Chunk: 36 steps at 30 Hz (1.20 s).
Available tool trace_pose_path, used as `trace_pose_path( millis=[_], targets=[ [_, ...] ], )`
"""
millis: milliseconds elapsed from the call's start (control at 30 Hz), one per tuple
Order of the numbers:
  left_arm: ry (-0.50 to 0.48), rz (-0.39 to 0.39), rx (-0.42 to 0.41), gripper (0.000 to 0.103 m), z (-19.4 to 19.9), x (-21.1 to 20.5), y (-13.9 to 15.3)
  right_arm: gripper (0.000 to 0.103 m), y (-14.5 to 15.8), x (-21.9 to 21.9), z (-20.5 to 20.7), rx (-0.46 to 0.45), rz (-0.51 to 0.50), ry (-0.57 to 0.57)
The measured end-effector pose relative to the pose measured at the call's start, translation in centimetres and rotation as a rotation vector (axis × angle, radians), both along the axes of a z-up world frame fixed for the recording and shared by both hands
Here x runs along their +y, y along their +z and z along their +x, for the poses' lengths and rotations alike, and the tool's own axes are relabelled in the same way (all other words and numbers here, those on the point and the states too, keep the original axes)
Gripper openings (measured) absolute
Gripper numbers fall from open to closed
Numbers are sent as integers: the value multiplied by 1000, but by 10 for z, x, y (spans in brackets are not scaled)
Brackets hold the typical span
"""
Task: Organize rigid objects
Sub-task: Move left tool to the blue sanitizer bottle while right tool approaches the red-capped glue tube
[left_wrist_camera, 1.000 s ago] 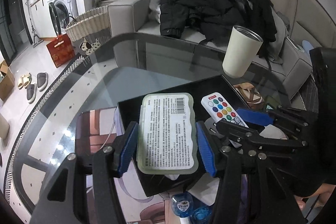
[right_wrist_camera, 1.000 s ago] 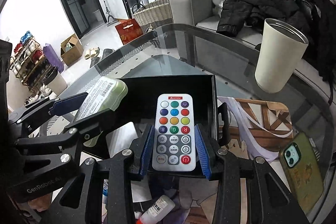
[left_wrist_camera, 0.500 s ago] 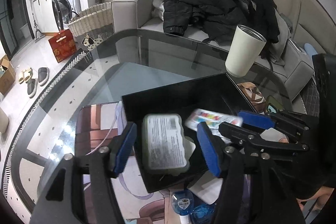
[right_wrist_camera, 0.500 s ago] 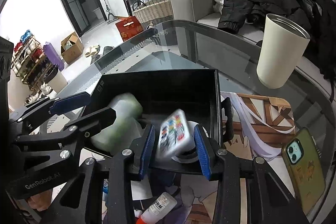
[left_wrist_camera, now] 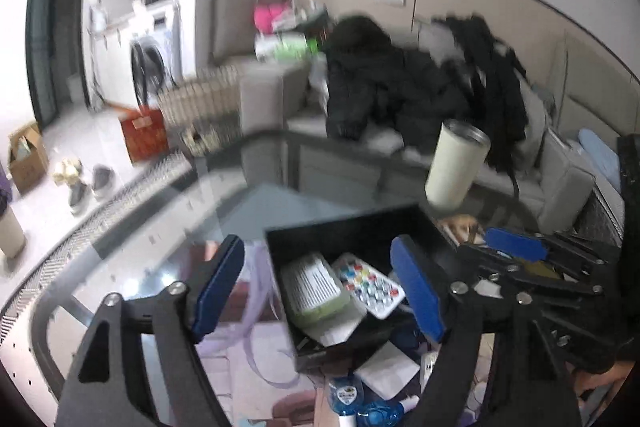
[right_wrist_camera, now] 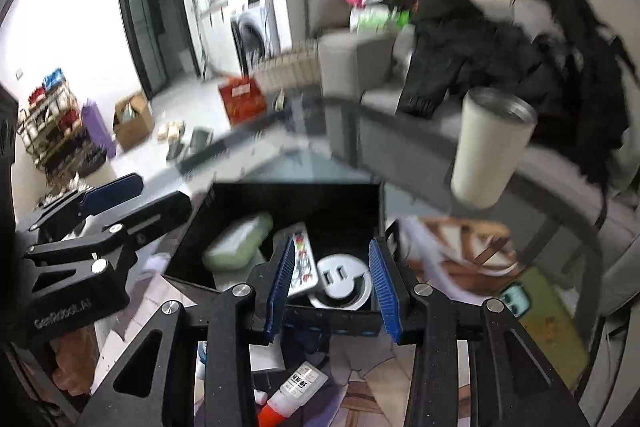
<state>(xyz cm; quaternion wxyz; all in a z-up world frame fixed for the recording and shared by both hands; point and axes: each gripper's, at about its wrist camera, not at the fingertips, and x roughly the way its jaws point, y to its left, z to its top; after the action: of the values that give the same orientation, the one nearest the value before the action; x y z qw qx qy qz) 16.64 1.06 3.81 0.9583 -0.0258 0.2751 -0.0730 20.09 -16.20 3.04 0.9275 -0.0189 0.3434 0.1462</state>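
A: Step? Go left to right.

B: Drop-off looks done; left gripper [left_wrist_camera: 320, 291] hangs spread wide with nothing between its pads, above the black box [left_wrist_camera: 352, 227]; green case [left_wrist_camera: 314, 289] lies inside the box, label up, the colour-button remote [left_wrist_camera: 370, 285] touching it on the right; a round white USB hub [right_wrist_camera: 340, 281] sits at the box's near wall in the right wrist view.

A: Right side?

B: Right gripper [right_wrist_camera: 332, 279] is parted too, grasping nothing, over the box's near edge; remote [right_wrist_camera: 302, 259] sits just inside its left pad, not gripped.

A: Next move?

B: My guess: pull both clear of the box, pick another loose item; candidates near the front are the red-capped white bottle [right_wrist_camera: 294, 387] and the blue-capped bottle [left_wrist_camera: 346, 393], both below the box on the patterned mat [right_wrist_camera: 460, 243].

A: Anything in the way?

B: The two grippers crowd each other at the box; white tumbler [right_wrist_camera: 490, 151] stands on the glass table [left_wrist_camera: 160, 211] beyond the box to the right; green-cased phone [right_wrist_camera: 536, 311] lies further right; both views are motion-blurred, small labels unreadable.
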Motion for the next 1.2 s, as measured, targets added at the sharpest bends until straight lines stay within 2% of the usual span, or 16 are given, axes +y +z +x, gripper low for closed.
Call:
trace_pose_path(
  millis=[67, 133, 200, 267, 300, 333, 367, 400, 467, 533, 600, 700, 833, 933, 1200],
  targets=[
    [13, 16, -74, 80, -17, 1, 6, 40, 10, -8, -17, -73, 33, -11],
    [31, 25, -125, 83, -31, 3, 9, 49, 17, -14, -42, -165, 60, -27],
    [59, 23, -193, 83, -52, 7, 7, 72, 21, -20, -67, -263, 95, -56],
    [91, 30, -251, 83, -72, 9, 2, 75, 24, -29, -102, -395, 126, -112],
    [131, 43, -295, 84, -88, 9, -4, 80, 24, -31, -115, -437, 119, -124],
    [174, 52, -333, 88, -102, 11, -10, 86, 22, -31, -135, -497, 92, -135],
    [195, 55, -350, 93, -112, 11, -14, 98, 19, -31, -148, -528, 77, -141],
    [210, 58, -365, 100, -125, 11, -19, 102, 15, -31, -158, -546, 71, -144],
    [199, 49, -373, 101, -144, 11, -28, 102, -1, -32, -174, -536, 55, -148],
    [166, 44, -372, 101, -155, 10, -32, 102, -13, -29, -173, -457, 25, -121],
    [150, 43, -361, 102, -160, 8, -33, 102, -20, -29, -169, -431, 6, -133],
    [145, 55, -346, 102, -157, 3, -35, 102, -23, -31, -166, -429, 22, -163],
    [188, 119, -323, 102, -150, -5, -38, 102, -26, -30, -164, -429, 13, -154],
    [174, 83, -313, 102, -152, -1, -38, 102, -28, -25, -168, -430, 7, -131],
    [168, 98, -307, 102, -152, -3, -39, 102, -26, -19, -175, -481, -13, -107]
  ],
)
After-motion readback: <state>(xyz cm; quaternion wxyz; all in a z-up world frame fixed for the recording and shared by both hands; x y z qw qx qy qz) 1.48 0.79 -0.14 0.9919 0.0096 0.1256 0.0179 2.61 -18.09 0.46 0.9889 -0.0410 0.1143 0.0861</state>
